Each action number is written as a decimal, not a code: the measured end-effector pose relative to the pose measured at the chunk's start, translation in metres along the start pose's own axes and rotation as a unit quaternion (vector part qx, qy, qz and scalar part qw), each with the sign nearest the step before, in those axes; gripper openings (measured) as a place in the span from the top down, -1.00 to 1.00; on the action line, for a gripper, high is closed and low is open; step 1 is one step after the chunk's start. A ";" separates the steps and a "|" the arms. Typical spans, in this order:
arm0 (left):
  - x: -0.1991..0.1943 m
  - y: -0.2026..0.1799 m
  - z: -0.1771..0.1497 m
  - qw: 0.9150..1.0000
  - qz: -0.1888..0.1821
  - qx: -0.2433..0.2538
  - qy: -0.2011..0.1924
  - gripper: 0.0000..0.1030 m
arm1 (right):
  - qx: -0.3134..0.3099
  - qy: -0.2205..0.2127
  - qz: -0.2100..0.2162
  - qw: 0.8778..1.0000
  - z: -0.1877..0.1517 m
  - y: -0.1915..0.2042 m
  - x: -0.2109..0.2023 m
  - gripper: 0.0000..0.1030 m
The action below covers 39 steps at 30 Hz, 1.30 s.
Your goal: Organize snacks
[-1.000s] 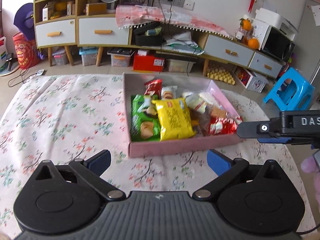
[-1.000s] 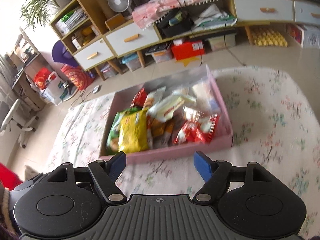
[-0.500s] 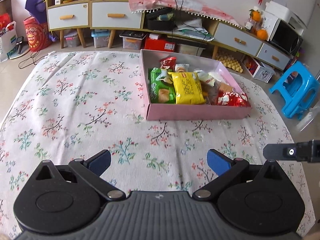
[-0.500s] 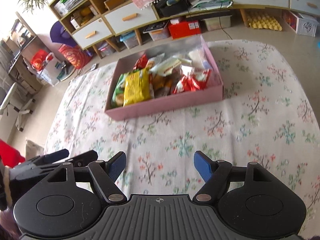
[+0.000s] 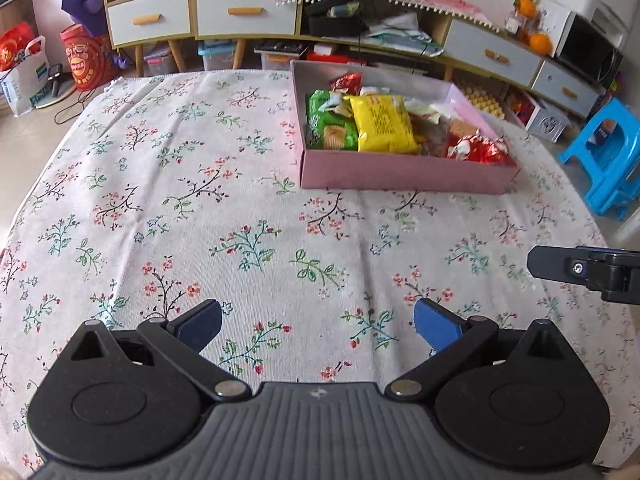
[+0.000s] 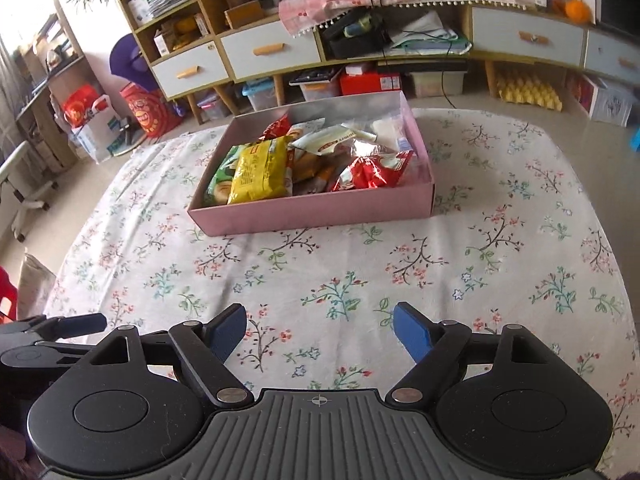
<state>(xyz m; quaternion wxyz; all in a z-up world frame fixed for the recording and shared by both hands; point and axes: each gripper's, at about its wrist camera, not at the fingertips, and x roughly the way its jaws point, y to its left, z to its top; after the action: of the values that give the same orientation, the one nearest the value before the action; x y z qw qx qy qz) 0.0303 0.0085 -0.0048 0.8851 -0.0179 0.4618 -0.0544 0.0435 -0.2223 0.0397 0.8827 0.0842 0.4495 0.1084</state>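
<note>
Leftmost in the left wrist view, the floral tablecloth point(image 5: 168, 184) spreads bare of snacks across the near half of the table, and the left gripper point(image 5: 316, 326) hangs above it with its blue-tipped fingers point(image 5: 198, 322) spread wide and nothing between them. Further along, toward the far right part of the table, sits the pink box point(image 5: 404, 178), a shallow open tray holding all the snacks: a green biscuit packet point(image 5: 330, 128) against its left wall, a yellow packet point(image 5: 384, 124) just beside that and partly over it, then brownish wrappers, and a red foil packet point(image 5: 478, 150) in the near right corner. A small red packet point(image 5: 347, 82) lies near the back wall. At the right edge of that view the black tip of the right gripper point(image 5: 588, 274) pokes in, low over the cloth and well apart from the box. From the right wrist view, the left gripper shows at the far left edge, and the right gripper's own fingers point(image 6: 412, 334) stand wide apart and empty above the cloth, with the box straight ahead beyond them. Beyond the table stand a low cabinet point(image 6: 256, 50) with pale drawers and a blue stool point(image 5: 610, 152) on the floor at far right.
</note>
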 end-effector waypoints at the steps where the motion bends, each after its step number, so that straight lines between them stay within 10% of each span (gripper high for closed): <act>1: 0.001 -0.001 0.001 1.000 0.004 -0.001 0.002 -1.00 | 0.000 0.001 0.001 1.000 0.000 -0.001 0.001 -0.62; 39: 0.001 -0.029 0.007 0.999 0.033 0.041 -0.012 -1.00 | -0.024 0.003 -0.038 0.999 -0.003 -0.004 0.017 -0.64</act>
<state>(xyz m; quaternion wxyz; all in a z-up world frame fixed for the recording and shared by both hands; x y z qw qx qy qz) 0.0342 -0.0201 0.0009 0.8918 0.0328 0.4491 -0.0437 0.0513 -0.2218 0.0242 0.8868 0.0457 0.4520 0.0852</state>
